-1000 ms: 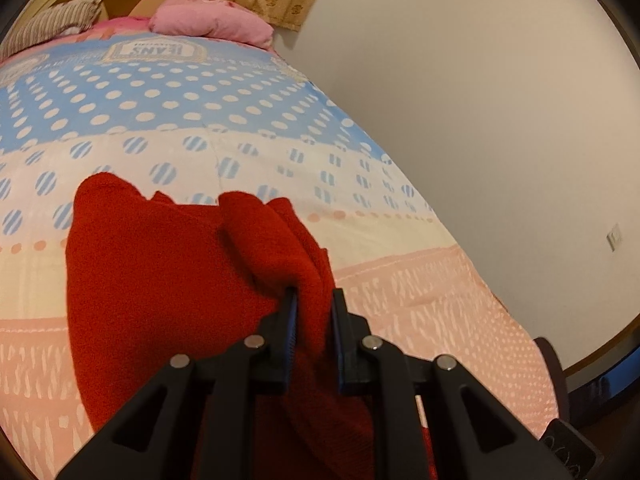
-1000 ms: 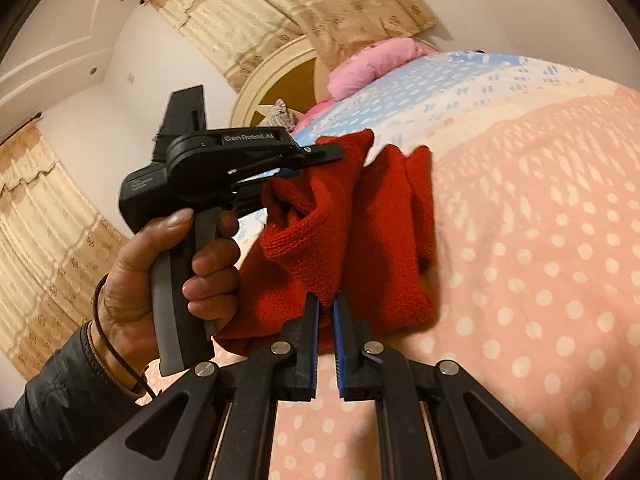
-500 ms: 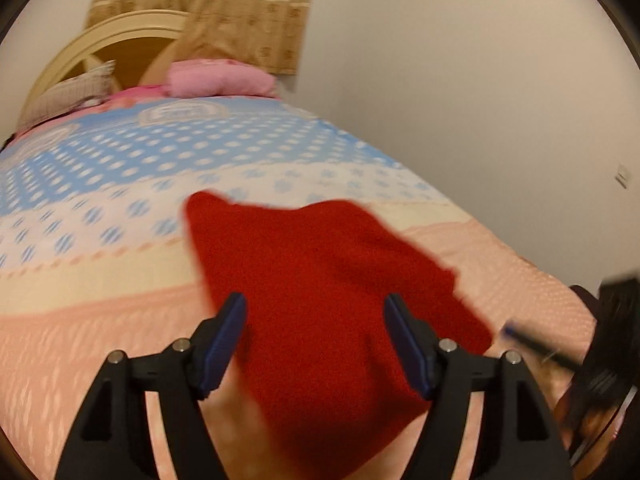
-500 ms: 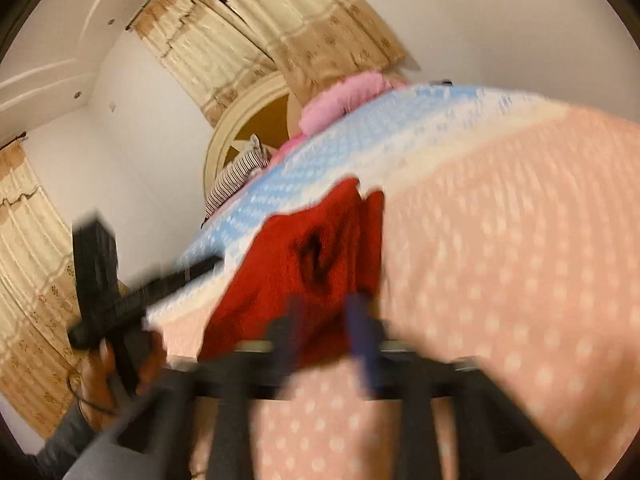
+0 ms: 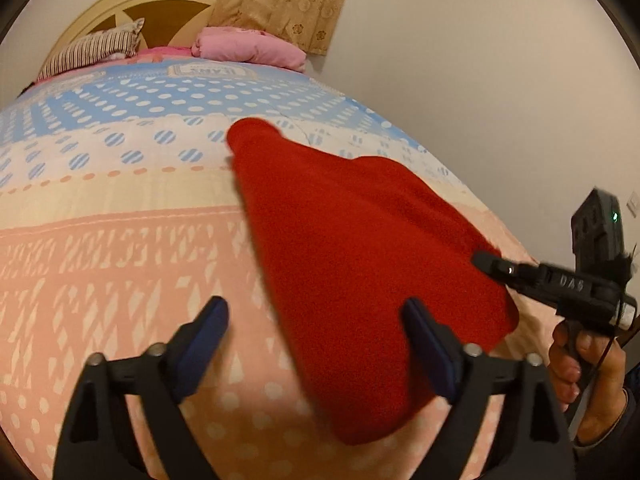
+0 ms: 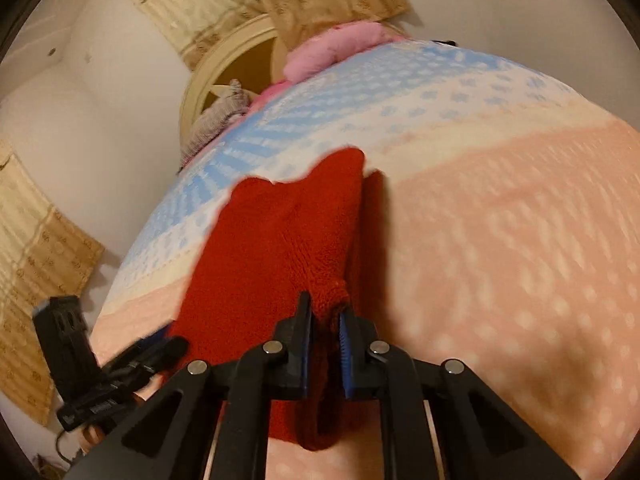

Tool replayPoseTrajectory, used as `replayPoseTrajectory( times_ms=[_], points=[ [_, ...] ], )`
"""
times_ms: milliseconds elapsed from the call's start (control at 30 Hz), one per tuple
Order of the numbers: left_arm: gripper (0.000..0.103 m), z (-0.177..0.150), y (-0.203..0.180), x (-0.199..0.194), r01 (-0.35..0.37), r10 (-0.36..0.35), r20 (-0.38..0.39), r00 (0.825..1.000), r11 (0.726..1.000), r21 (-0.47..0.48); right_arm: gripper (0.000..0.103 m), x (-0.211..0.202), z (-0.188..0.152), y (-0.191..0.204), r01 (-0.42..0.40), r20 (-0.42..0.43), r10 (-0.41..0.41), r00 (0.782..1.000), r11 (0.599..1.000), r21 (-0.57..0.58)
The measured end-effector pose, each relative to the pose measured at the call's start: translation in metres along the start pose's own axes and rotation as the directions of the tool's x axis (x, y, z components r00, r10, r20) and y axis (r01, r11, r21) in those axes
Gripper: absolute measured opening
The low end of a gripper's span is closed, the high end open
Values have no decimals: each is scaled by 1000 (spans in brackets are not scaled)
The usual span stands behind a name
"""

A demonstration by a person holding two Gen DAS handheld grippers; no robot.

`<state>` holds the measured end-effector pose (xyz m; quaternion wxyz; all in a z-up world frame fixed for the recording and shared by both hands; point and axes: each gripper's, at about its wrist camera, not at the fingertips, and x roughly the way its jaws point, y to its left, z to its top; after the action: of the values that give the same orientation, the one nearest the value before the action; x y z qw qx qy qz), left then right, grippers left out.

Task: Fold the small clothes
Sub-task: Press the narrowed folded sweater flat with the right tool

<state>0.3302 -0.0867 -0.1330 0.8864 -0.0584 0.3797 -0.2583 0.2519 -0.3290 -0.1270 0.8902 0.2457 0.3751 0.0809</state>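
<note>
My right gripper (image 5: pixel 486 261) carries raised letters on its side that look like "DAS". Up near the pillows, the bedspread (image 5: pixel 120 240) has a printed label, upside down from here, which seems to read "JEANS".

A bed (image 5: pixel 120 264) with a dotted blue-and-pink cover fills the room. Behind its cream arched headboard (image 5: pixel 132 4) hang beige patterned curtains (image 5: pixel 280 0). Plain pale walls (image 5: pixel 480 80) stand beside the bed.
</note>
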Motion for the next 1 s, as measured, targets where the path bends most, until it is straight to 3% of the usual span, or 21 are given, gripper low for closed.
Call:
replayPoseTrajectory(
  times_ms=[133, 233, 267, 333, 400, 500, 567, 600, 700, 733, 867, 1000],
  points=[
    [92, -4, -3, 6, -7, 8, -28, 1000, 1000, 19, 12, 3, -2, -9, -19, 6, 19, 1000, 1000, 0],
    [97, -6, 0, 8, -13, 14, -38, 999, 1000, 4, 28, 0, 10, 4, 34, 32, -33, 999, 999, -32],
    [97, -7, 3, 9, -8, 8, -40, 999, 1000, -7, 33, -3, 15, 10, 79, 55, -77, 996, 996, -46],
    [98, -9, 7, 11, 6, -8, -45, 999, 1000, -30, 34, -15, 25, 28, 145, 135, -131, 982, 984, -104],
    [98, -9, 8, 11, 15, -17, -43, 999, 999, -44, 36, -19, 33, 50, 121, 161, -95, 982, 979, -163],
    [98, -4, 7, 1, 14, -13, 6, 1000, 999, -51, 45, -7, 43, 75, 37, 119, -8, 993, 969, -245],
    [99, 4, 13, -11, 22, -14, 77, 997, 995, -101, 46, 17, 45, 85, -44, 11, 49, 999, 959, -280],
    [102, 8, 16, -12, 26, -14, 90, 996, 991, -129, 46, 26, 45, 85, -45, -18, 42, 999, 959, -281],
    [103, 12, 18, -1, 4, 4, 50, 999, 990, -143, 45, 61, 44, 67, 71, -87, -100, 991, 953, -293],
    [103, 12, 17, 5, -13, 18, 32, 999, 991, -133, 45, 66, 43, 57, 83, -94, -112, 989, 960, -269],
    [103, 0, 14, 27, -21, 15, -57, 998, 995, -100, 42, 58, 39, 20, 9, -75, -23, 997, 983, -182],
    [103, -2, 15, 26, -26, 21, -51, 998, 995, -98, 44, 49, 36, 20, 28, -66, -42, 997, 979, -203]
  ],
)
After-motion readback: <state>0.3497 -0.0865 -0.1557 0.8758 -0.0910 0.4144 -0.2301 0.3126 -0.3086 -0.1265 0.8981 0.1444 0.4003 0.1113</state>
